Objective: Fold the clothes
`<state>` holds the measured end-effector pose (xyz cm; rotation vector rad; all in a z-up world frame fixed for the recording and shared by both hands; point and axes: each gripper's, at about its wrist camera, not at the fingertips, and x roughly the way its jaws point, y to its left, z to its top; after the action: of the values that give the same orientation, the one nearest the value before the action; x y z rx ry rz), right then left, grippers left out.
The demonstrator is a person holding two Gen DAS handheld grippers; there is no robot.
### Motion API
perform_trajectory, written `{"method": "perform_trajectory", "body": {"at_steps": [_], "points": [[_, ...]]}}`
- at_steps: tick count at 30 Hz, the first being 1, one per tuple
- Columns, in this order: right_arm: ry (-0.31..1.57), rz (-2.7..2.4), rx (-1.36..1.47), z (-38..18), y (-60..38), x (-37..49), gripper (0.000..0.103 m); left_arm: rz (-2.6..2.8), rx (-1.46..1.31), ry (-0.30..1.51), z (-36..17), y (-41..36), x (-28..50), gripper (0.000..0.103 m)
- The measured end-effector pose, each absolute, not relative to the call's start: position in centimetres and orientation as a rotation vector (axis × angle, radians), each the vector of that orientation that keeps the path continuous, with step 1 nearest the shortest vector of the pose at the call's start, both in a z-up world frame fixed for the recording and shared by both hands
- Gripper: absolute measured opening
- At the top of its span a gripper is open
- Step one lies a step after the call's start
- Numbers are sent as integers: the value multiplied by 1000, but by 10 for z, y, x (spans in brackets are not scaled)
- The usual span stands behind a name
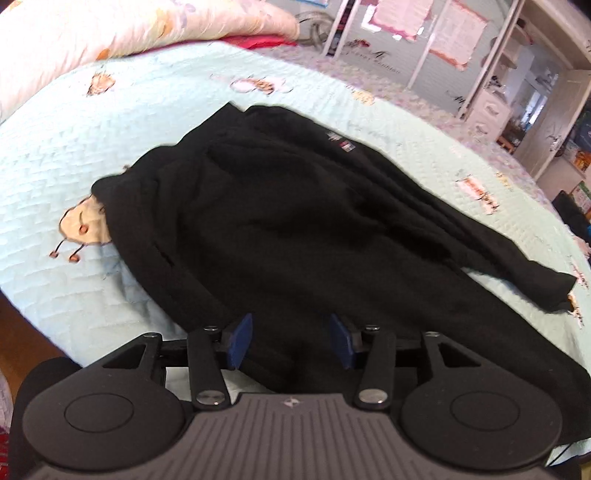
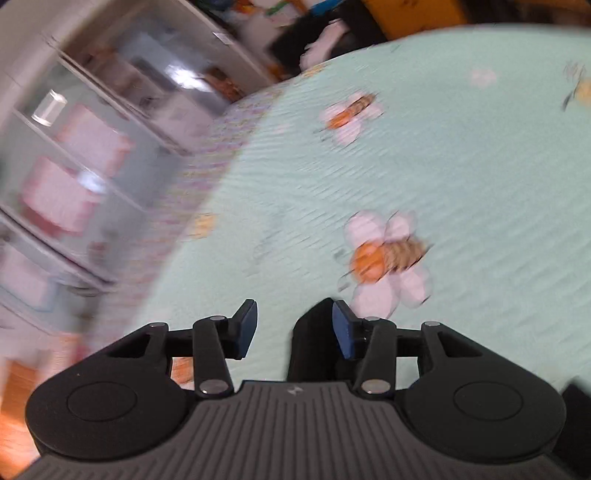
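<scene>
A black garment lies on a pale mint quilt patterned with bees and flowers.

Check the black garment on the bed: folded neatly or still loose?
Loose. The black garment lies rumpled on the mint bedspread, with uneven edges and one end trailing right. The left gripper is open above its near edge.

Garment spread across the bedspread, left gripper over its near edge, folded quilt behind at the bed's far left, shelves beyond the bed at right.
</scene>
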<state>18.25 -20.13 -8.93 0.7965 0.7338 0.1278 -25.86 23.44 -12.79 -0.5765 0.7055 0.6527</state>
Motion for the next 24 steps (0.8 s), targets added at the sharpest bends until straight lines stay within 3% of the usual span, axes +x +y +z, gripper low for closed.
{"method": "perform_trajectory", "body": {"at_steps": [11,12,13,14,16,21,23,24], "points": [[868,116,868,-184,-209,212,47,676,-550,751,-137,240,-245,50],[874,123,876,-189,-205,220,35,679,-548,753,-137,240,-243,50],[878,126,881,-193,-202,225,11,682,-545,756,-137,240,-242,50],[878,120,879,-191,-202,225,4,685,-542,759,-137,241,-241,50],[868,110,871,-186,-203,223,3,682,-542,751,-135,241,-240,50],[626,94,804,-114,-247,171,2,665,-549,735,-133,241,-240,50],[622,44,766,-99,-263,165,6,649,-567,730,-135,239,-242,50],[685,25,730,-102,-266,171,13,640,-574,724,-134,237,-243,50]]}}
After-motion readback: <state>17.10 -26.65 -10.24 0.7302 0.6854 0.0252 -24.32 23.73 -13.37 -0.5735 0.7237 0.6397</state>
